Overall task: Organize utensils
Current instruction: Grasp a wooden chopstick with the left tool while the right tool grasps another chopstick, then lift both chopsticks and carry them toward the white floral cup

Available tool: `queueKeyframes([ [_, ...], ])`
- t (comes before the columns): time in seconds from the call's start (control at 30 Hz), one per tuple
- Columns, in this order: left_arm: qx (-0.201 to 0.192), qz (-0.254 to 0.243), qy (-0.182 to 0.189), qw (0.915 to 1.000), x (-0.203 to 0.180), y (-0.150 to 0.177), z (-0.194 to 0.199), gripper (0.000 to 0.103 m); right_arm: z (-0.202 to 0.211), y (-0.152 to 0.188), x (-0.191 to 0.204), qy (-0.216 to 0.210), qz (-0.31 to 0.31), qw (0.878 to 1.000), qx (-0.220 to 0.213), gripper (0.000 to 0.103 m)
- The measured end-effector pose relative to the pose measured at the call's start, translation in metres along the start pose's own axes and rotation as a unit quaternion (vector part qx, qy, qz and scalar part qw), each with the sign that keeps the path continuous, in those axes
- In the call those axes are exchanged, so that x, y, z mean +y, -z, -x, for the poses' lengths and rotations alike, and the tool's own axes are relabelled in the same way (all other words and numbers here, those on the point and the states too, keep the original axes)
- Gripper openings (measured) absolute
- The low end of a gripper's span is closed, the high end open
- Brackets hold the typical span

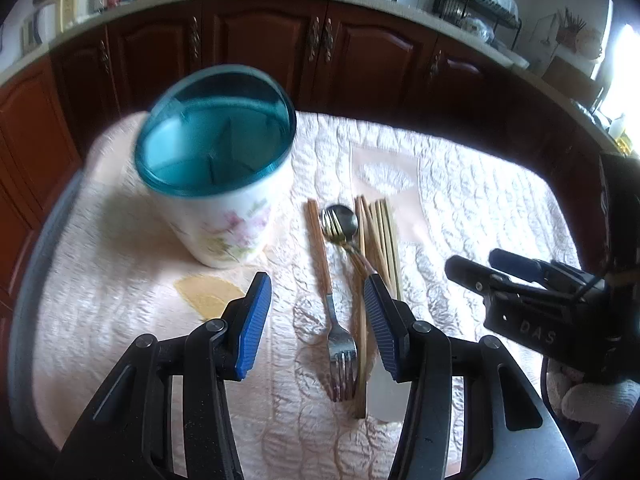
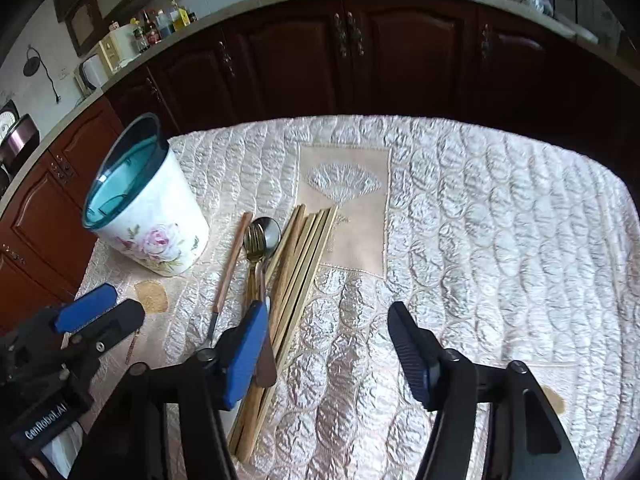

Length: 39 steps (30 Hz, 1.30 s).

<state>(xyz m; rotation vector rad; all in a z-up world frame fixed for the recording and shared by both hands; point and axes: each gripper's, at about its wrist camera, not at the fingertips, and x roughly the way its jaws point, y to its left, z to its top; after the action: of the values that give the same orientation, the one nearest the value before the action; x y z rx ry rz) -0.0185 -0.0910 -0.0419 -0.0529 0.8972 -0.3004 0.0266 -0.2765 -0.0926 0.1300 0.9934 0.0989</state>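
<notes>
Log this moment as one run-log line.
phase: approach | left gripper: open above wooden-handled fork | right gripper: open, empty, beside chopsticks | utensil holder: upright

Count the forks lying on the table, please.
2: a wooden-handled fork left of the pile, tines nearest the camera; a gold fork over the spoon. The chopsticks may hide more.

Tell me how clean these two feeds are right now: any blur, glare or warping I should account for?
Left wrist view: the floral holder is smeared by motion blur, the fork sharper; the window at the right edge blows out white. Right wrist view: the holder and chopsticks read crisply, sheen on the quilted cloth. Both views: fisheye bends the countertop into an arc, corners vignetted black.
</notes>
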Motion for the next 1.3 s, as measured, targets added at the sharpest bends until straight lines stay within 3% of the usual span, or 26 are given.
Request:
queueKeyframes([
  [0.17,0.026,0.017,0.001,0.9995,0.002,0.0,-0.034,0.048,-0.032,-0.014,-0.011,-0.019,-0.012,0.999,0.023,0.056],
  [0.4,0.051,0.02,-0.013,0.9984,0.001,-0.002,-0.071,0.045,-0.071,-0.03,-0.017,-0.036,-0.019,0.998,0.05,0.043],
  [0.5,0.06,0.016,-0.016,0.9979,0.0,-0.002,-0.083,0.04,-0.082,-0.036,-0.017,-0.039,-0.018,0.998,0.055,0.037],
  [0.63,0.071,0.017,-0.015,0.9972,0.003,0.0,-0.093,0.021,-0.095,-0.044,-0.016,-0.049,-0.026,0.997,0.057,0.026],
  [0.77,0.074,0.015,0.002,0.9971,0.005,0.0,-0.093,0.008,-0.105,-0.052,-0.012,-0.067,-0.034,0.995,0.059,0.018],
  [0.87,0.081,0.012,0.01,0.9966,0.005,-0.001,-0.09,0.008,-0.105,-0.055,-0.01,-0.071,-0.025,0.995,0.061,0.008],
  [1.17,0.105,0.011,0.018,0.9943,0.031,0.018,-0.058,0.007,-0.073,-0.024,-0.027,-0.038,0.014,0.996,0.077,0.007],
  [1.3,0.121,0.0,0.024,0.9923,0.038,0.035,-0.044,0.006,-0.06,-0.003,-0.046,-0.043,0.01,0.994,0.098,0.007],
])
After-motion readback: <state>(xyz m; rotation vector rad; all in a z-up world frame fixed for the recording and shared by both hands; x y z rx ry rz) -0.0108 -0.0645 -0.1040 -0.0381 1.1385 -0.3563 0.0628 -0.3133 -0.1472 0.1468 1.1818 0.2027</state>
